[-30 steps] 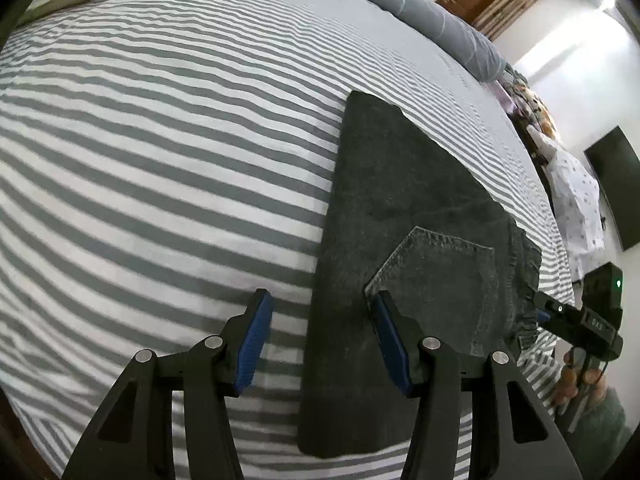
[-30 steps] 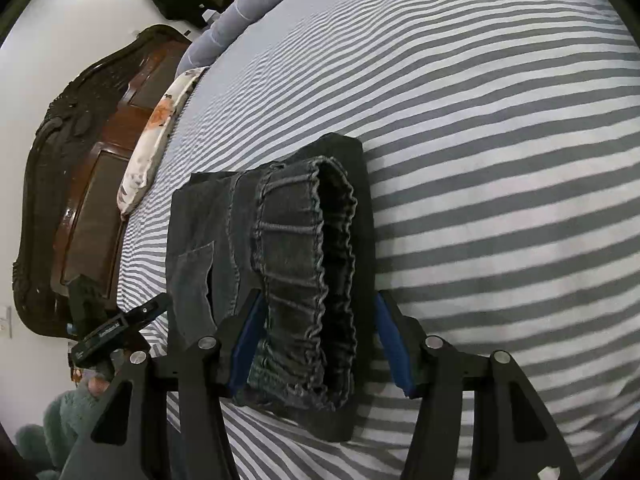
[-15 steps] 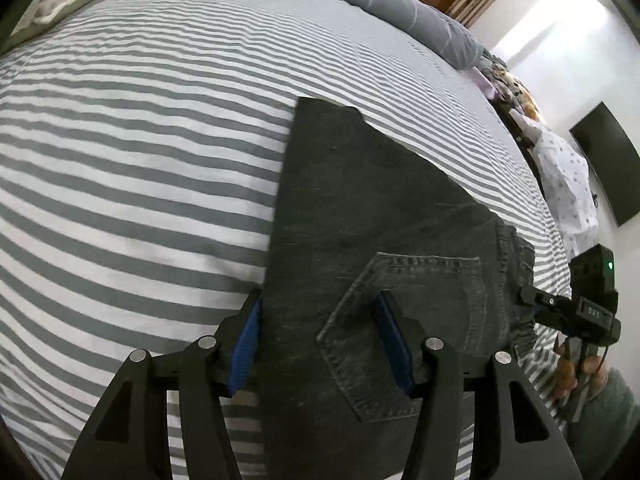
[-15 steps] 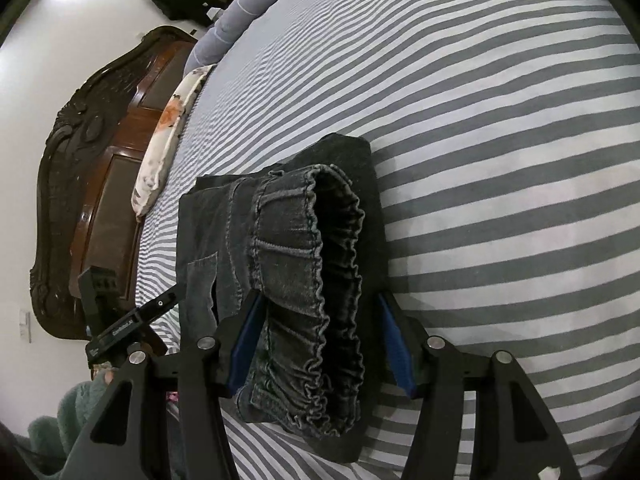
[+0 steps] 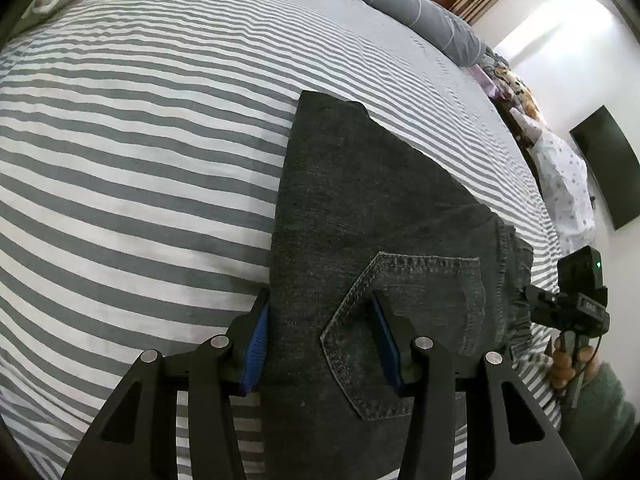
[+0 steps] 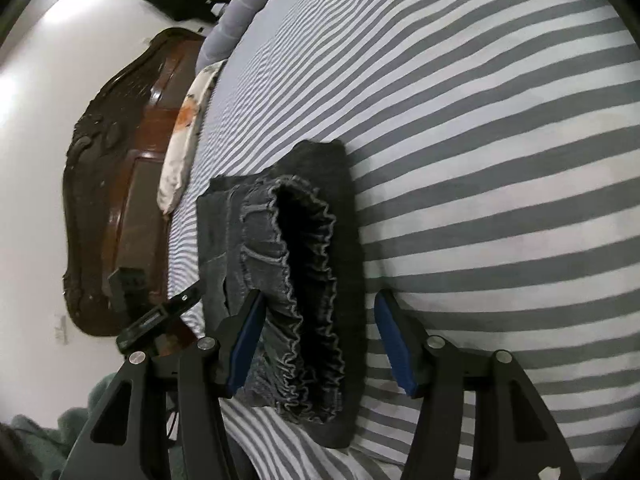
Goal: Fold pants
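Dark grey denim pants (image 5: pixel 360 208) lie folded on a grey-and-white striped bed sheet (image 5: pixel 140 160), back pocket (image 5: pixel 416 320) facing up. My left gripper (image 5: pixel 320 340) is open, its blue-padded fingers straddling the folded left edge of the pants by the pocket. In the right wrist view the ruffled elastic waistband (image 6: pixel 304 280) faces the camera. My right gripper (image 6: pixel 320 340) is open, its fingers on either side of the waistband end of the pants (image 6: pixel 344 200).
A grey bolster (image 5: pixel 380 0) lies along the far side of the bed. A dark carved wooden headboard (image 6: pixel 112 184) and a floral pillow (image 6: pixel 184 128) are at the left. The other gripper (image 5: pixel 576 300) shows at the right, beside a wall TV (image 5: pixel 608 176).
Both grippers moved in closer to the pants. The left one now straddles the folded edge by the pocket; the right one straddles the waistband end. Both stay open.
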Tool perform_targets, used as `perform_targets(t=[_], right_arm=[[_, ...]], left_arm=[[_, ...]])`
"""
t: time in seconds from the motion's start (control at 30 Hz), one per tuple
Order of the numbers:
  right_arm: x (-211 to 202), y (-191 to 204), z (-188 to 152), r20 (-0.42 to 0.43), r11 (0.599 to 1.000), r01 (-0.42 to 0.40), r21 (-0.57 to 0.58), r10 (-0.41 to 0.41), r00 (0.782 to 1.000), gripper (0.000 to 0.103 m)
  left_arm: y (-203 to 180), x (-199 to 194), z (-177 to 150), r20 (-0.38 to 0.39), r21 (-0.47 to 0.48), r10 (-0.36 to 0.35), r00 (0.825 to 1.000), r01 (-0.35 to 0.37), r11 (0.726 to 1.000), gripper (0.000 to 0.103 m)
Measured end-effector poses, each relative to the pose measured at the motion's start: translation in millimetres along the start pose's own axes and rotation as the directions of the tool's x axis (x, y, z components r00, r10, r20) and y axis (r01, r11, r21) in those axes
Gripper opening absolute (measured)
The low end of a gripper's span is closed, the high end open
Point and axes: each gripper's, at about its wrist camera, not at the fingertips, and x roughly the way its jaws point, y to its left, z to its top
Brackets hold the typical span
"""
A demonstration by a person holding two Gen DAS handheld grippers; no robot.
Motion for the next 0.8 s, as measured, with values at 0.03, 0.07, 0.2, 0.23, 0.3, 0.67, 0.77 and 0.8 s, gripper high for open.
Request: perform_targets(t=[0.03, 0.07, 0.2, 0.23, 0.3, 0.67, 0.77, 0.8], right_arm=[[4, 1, 0, -0.016, 1.000, 0.005, -0.008, -0.005, 1.000, 0.055], [7, 3, 0, -0.028, 1.000, 0.009, -0.021, -0.010, 1.000, 0.056], [15, 3, 6, -0.057, 0.999, -0.046, -0.024, 0.045, 0.997, 0.056], [14, 0, 7, -0.055, 0.997, -0.070, -0.014, 0.069, 0.996, 0.056], [15, -2, 8, -0.051, 0.995, -0.100, 0.000, 0.100, 0.994, 0.054], [24, 11, 8, -0.031, 0.998, -0.047, -0.045, 0.046, 0.998, 0.039], [29, 16, 9, -0.014, 0.998, -0.024, -0.054, 0.023, 1.000, 0.039], [28, 18, 8, -0.008, 0.998, -0.014, -0.055, 0.013, 1.000, 0.038]], left_arm=[[0, 0, 0, -0.001, 0.001, 0.004, 1.000, -0.004, 1.000, 0.048], [-2, 1, 1, -0.001, 0.003, 0.006, 1.000, -0.006, 1.000, 0.048], [0, 1, 1, 0.007, -0.003, -0.004, 1.000, 0.004, 1.000, 0.049], [1, 0, 1, 0.011, -0.006, -0.008, 1.000, 0.008, 1.000, 0.049], [1, 1, 1, 0.013, -0.007, -0.006, 1.000, 0.006, 1.000, 0.049], [-7, 7, -2, 0.036, 0.026, 0.000, 0.999, -0.001, 1.000, 0.030], [-8, 9, -1, 0.031, 0.022, 0.004, 1.000, -0.005, 1.000, 0.032], [-9, 9, -1, 0.031, 0.023, 0.010, 0.999, -0.010, 1.000, 0.032]])
